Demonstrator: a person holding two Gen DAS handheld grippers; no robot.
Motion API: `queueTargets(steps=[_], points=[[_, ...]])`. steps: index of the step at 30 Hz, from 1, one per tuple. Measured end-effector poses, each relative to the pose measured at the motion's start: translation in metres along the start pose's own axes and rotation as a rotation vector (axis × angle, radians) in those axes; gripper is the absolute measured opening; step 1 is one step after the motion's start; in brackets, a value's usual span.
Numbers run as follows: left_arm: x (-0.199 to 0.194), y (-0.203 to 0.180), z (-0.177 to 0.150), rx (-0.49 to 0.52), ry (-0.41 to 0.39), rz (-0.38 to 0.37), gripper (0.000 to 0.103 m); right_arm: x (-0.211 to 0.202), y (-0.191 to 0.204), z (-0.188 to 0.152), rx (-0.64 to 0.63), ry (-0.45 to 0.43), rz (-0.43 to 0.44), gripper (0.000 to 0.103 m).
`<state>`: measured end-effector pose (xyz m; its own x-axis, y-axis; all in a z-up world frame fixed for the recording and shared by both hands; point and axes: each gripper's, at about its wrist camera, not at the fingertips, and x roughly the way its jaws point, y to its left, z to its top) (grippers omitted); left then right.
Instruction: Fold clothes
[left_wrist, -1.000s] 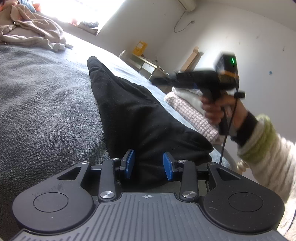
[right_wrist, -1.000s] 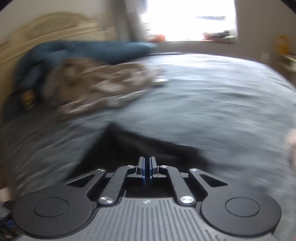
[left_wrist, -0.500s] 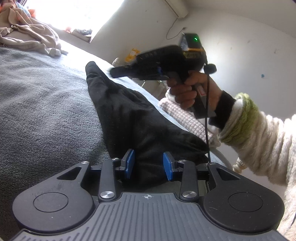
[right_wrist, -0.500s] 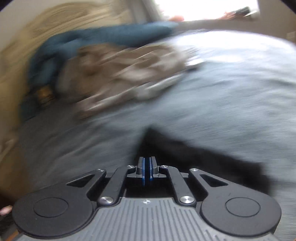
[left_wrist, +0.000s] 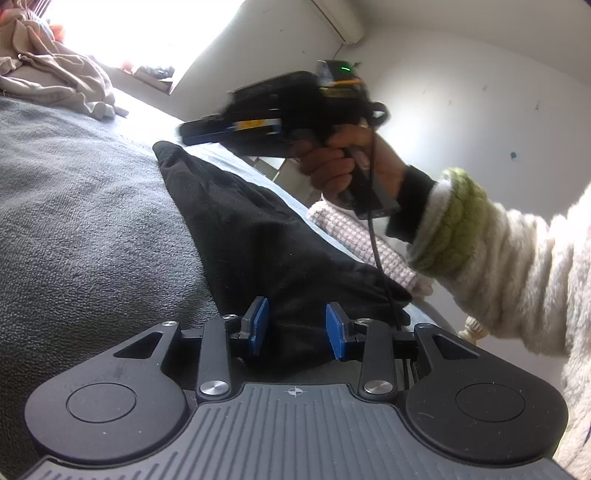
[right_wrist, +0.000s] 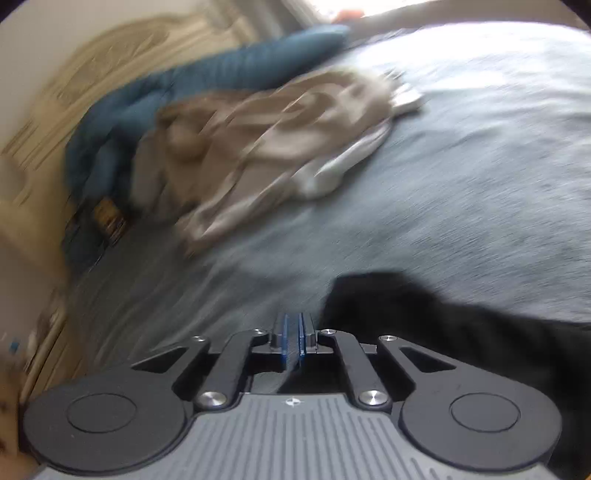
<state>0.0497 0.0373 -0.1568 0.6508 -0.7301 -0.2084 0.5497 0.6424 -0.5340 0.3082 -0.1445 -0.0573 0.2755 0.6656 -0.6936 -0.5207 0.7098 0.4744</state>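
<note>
At lower centre of the left wrist view, the left claw (left_wrist: 296, 328) stands with its blue pads well apart, the near end of the black garment (left_wrist: 258, 229) lying between them but not pinched. The garment runs as a long narrow band from there toward upper left across the grey bedspread (left_wrist: 74, 206). Above it, at upper centre, the right claw (left_wrist: 207, 133) is carried in the air by a hand (left_wrist: 343, 162) with a knitted sleeve (left_wrist: 498, 266); in the blurred right wrist view its pads (right_wrist: 283, 343) are almost together with only a thin gap, nothing between them, and the garment's far tip shows at lower right. A beige heap (left_wrist: 55, 81) lies at upper left, a folded pale stack (left_wrist: 369, 243) at centre right. Whether the band is a half-made fold or a piece just laid out cannot be settled. In judgement, good handling here means each claw taking all layers at an end squarely, lifting both ends level, and laying edge on edge so that no crease drags sideways.
</note>
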Motion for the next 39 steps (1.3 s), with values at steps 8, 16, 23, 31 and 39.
queueTargets(steps=[8, 16, 23, 31, 39], points=[[-0.003, -0.002, -0.001, -0.004, 0.003, 0.0, 0.035, -0.027, -0.06, 0.017, 0.317, -0.284, -0.073, 0.007], [0.0, -0.001, 0.004, -0.005, 0.021, 0.013, 0.035, -0.075, -0.059, -0.023, 0.165, -0.056, -0.135, 0.011], [0.002, -0.008, 0.01, -0.006, 0.065, 0.066, 0.035, -0.097, -0.128, -0.022, 0.407, -0.344, -0.235, 0.006], [0.001, -0.014, 0.012, 0.008, 0.098, 0.094, 0.035, -0.084, -0.095, -0.032, 0.222, -0.116, -0.011, 0.014], [0.003, -0.024, 0.015, 0.048, 0.133, 0.139, 0.035, -0.107, -0.142, -0.031, 0.387, -0.332, -0.137, 0.007]])
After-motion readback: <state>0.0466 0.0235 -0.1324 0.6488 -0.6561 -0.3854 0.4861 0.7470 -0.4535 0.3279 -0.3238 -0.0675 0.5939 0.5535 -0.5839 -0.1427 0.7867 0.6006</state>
